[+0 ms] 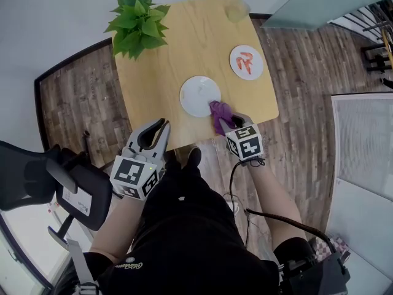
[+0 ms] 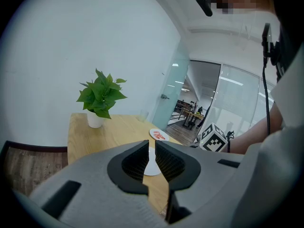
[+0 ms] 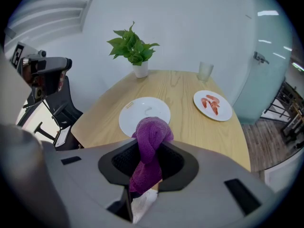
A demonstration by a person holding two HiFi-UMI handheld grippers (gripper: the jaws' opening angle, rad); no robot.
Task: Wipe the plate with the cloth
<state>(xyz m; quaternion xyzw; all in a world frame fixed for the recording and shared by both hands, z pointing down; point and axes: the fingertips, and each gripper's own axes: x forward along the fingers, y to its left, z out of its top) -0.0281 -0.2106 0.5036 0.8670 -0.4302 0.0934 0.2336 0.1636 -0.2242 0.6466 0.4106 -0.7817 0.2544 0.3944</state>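
**Desk:** What have you got hold of?

**Operator:** My right gripper has the cloth pinched between its jaws, which are closed onto it. The purple bunch sticks up past the tips and a tail hangs back toward the camera. In the head view the bunch sits over the near right rim of the plate. I can't tell whether it presses on the plate.

**Desk:** And the plate itself?

**Operator:** White, round, flat on the table, near the front edge, just ahead of the right gripper.

**Desk:** Left side?

**Operator:** My left gripper is empty, its jaws drawn in to a thin slit with the plate showing through it. It hangs at the table's front edge, left of the plate and apart from it.

**Desk:** What else is on that surface?

**Operator:** It's a light wood top. There's a plant in a white pot at the far left corner and a glass at the far right. A second plate with red pieces on it sits right of the first, well apart.

**Desk:** The room?

**Operator:** Wood-plank floor, a white wall behind the table, a glass door to the right, and a black chair at my left.
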